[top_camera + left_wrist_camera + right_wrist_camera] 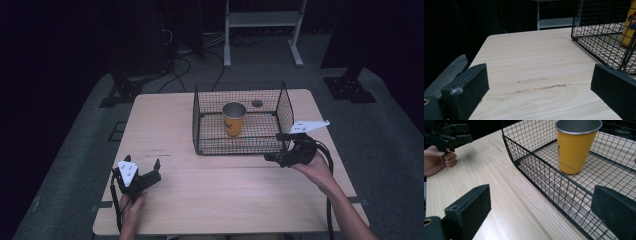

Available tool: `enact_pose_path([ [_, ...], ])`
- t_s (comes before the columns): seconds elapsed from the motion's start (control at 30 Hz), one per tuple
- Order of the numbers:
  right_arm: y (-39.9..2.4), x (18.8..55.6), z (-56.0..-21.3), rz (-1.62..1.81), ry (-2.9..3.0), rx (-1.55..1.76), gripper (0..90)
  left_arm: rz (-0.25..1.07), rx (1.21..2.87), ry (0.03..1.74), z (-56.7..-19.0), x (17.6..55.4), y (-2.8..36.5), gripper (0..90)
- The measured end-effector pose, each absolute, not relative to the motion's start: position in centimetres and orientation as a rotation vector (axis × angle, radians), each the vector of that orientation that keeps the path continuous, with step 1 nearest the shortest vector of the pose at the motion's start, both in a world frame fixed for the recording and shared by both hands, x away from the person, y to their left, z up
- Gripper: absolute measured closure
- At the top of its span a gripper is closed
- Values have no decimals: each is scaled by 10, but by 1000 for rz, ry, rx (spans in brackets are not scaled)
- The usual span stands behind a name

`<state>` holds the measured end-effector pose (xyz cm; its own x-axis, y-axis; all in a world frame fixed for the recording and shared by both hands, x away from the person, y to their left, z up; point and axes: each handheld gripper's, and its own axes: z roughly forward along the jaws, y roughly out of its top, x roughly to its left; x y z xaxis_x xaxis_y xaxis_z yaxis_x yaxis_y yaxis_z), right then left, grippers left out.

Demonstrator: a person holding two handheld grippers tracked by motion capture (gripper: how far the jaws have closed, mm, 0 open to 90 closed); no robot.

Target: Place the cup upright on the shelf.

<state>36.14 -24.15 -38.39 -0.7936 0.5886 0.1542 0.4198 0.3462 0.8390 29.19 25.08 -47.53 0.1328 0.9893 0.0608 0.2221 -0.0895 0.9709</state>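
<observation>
A yellow cup (234, 119) with a metal rim stands upright inside a black wire basket (235, 146) at the back middle of the wooden table (225, 200). My left gripper (143, 162) rests near the front left of the table, open and holding nothing, well away from the basket. My right gripper (274, 146) is open just outside the basket's front right corner. In the right gripper view the cup (576, 147) sits behind the basket wall (536, 170), beyond my open right gripper (541, 202). The left gripper view has its open gripper (539, 80) over bare wood, with the basket (599, 37) at right.
A round hole (257, 103) marks the tabletop behind the cup. A white frame (262, 20) and black stand bases (350, 87) sit on the floor beyond the table, with cables (180, 65). Scuff marks (541, 87) lie on the wood ahead of my left gripper.
</observation>
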Motion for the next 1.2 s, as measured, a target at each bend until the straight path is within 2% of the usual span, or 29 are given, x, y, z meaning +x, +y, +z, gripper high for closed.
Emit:
enact_pose_path([
  [1.2,-248,330,-420,1447,2448,947,23,1055,1496,1235,-475,292,250,8],
])
